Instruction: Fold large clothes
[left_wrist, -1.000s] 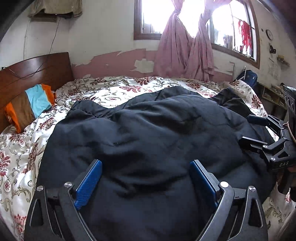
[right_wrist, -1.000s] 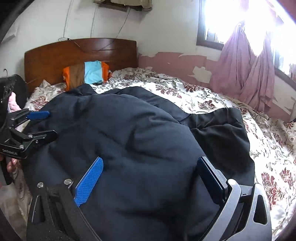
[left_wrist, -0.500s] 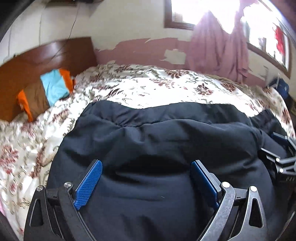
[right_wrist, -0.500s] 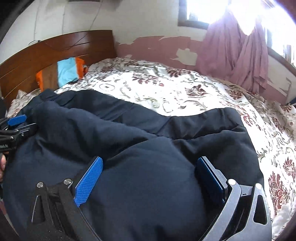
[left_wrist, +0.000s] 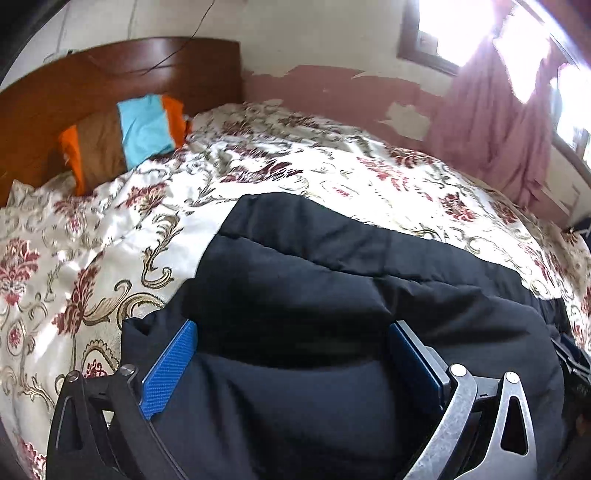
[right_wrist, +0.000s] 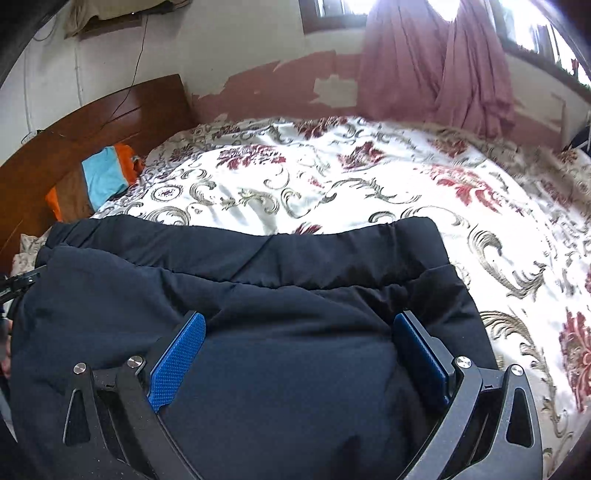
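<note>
A big dark blue puffy coat (left_wrist: 332, 295) is lying on the flowery bed cover (right_wrist: 332, 177), bunched up near the edge. The left claw (left_wrist: 291, 365) has just been opening and is standing wide apart with the coat puffing up between its blue pads, and the right claw (right_wrist: 299, 354) is standing wide apart over the coat too. A striped pillow (left_wrist: 125, 136) is leaning on the wooden headboard (left_wrist: 110, 81).

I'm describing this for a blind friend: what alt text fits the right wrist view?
A dark padded coat lies folded on a floral bedspread, bulging between the wide-open blue fingers of the right gripper. Behind stand a wooden headboard and pink curtains.
</note>
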